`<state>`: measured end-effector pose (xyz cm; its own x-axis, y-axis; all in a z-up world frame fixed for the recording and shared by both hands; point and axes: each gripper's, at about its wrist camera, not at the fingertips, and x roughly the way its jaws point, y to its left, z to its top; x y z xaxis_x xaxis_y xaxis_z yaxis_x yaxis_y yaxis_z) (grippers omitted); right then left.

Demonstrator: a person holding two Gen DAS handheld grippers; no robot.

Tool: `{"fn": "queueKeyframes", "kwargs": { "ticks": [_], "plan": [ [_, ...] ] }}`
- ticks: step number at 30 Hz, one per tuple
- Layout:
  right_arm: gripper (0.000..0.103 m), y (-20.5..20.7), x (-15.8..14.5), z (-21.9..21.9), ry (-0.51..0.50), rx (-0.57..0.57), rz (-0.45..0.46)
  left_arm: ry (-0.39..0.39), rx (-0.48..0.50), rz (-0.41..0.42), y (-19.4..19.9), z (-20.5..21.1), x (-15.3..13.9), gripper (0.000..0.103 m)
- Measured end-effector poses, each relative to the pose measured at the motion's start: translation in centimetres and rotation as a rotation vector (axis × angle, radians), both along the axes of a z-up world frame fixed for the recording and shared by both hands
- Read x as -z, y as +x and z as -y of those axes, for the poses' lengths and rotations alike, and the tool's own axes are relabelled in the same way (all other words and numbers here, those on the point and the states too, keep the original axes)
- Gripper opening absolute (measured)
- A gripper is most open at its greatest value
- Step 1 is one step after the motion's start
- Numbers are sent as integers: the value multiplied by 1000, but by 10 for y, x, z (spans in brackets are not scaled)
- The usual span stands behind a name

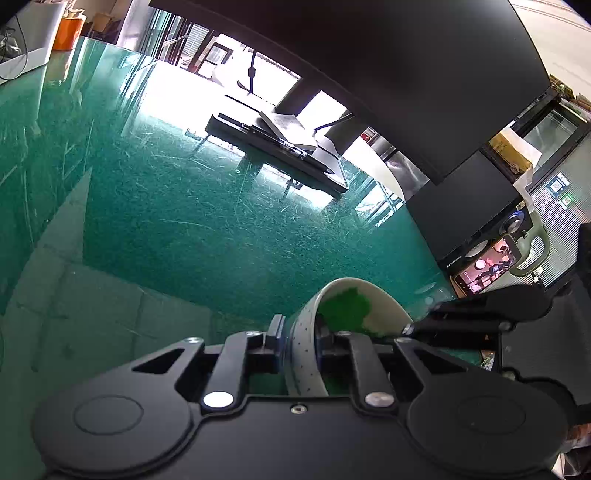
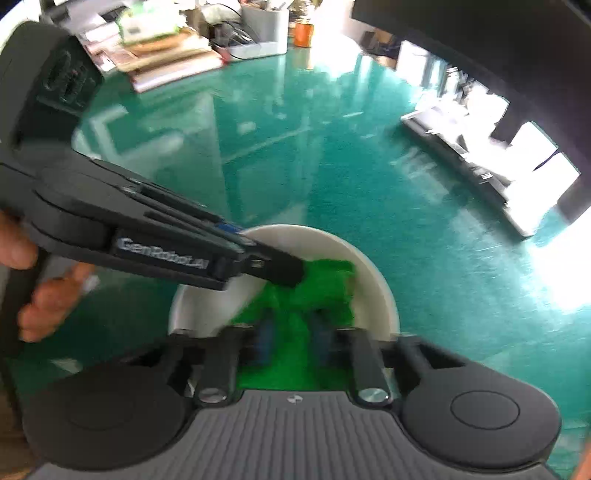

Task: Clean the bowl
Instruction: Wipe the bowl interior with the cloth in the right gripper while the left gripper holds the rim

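Note:
A white bowl [image 1: 373, 299] [image 2: 325, 243] with a dotted grey outer wall rests on the green glass table. My left gripper [image 1: 297, 341] [image 2: 280, 269] is shut on the bowl's rim, one finger outside and one inside. A bright green cloth [image 1: 345, 310] [image 2: 314, 295] lies bunched inside the bowl. My right gripper [image 2: 291, 341] is shut on the green cloth and presses it into the bowl; it enters the left wrist view from the right [image 1: 424, 326]. This view is motion-blurred.
The green glass table [image 1: 207, 229] is scratched and reflective. A black monitor base with a keyboard [image 1: 277, 147] stands at the back. A phone [image 1: 487, 266] leans at the right. Books, a white bin and an orange cup [image 2: 303, 33] crowd the far edge. A hand [image 2: 40, 299] holds the left gripper.

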<state>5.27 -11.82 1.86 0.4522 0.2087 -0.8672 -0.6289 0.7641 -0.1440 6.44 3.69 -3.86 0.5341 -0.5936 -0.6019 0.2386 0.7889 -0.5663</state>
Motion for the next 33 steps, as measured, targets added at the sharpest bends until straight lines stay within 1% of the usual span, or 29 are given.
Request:
{"fn": "queueKeyframes", "kwargs": {
  "ticks": [2, 5, 9, 12, 13, 16, 18, 21, 22, 24, 26, 28, 30, 33],
  "plan": [
    [13, 4, 1, 1, 7, 11, -2, 0, -2, 0, 0, 1, 0, 17],
    [13, 4, 2, -4, 13, -8, -2, -3, -6, -2, 1, 0, 1, 17],
    [13, 9, -1, -5, 93, -46, -125, 9, -7, -3, 1, 2, 2, 17],
    [13, 10, -5, -1, 91, -73, -201, 20, 5, -7, 1, 5, 5, 17],
    [13, 8, -6, 0, 67, -81, -204, 22, 9, -9, 0, 5, 5, 17],
    [12, 1, -9, 2, -25, -101, -186, 34, 23, -5, 0, 8, 5, 17],
    [12, -8, -8, -4, -149, -125, -95, 46, 34, -1, -1, 10, 5, 17],
    [12, -19, -6, -14, -231, -149, -1, 47, 37, 0, -1, 10, 5, 17],
    [12, -22, -6, -15, -239, -146, 31, 43, 38, -1, 0, 9, 5, 17],
    [12, -23, -6, -15, -225, -134, 58, 43, 45, -1, 0, 9, 5, 17],
    [9, -18, -4, -14, -219, -106, 82, 43, 52, 0, 0, 9, 5, 18],
    [9, -13, -3, -14, -201, -99, 70, 43, 58, 1, 0, 9, 5, 18],
    [11, -5, -3, -16, -154, -95, 47, 30, 59, -4, 1, 7, 6, 18],
    [11, 6, -4, -16, -94, -94, 9, 25, 48, -6, 2, 5, 7, 18]
  ]
}}
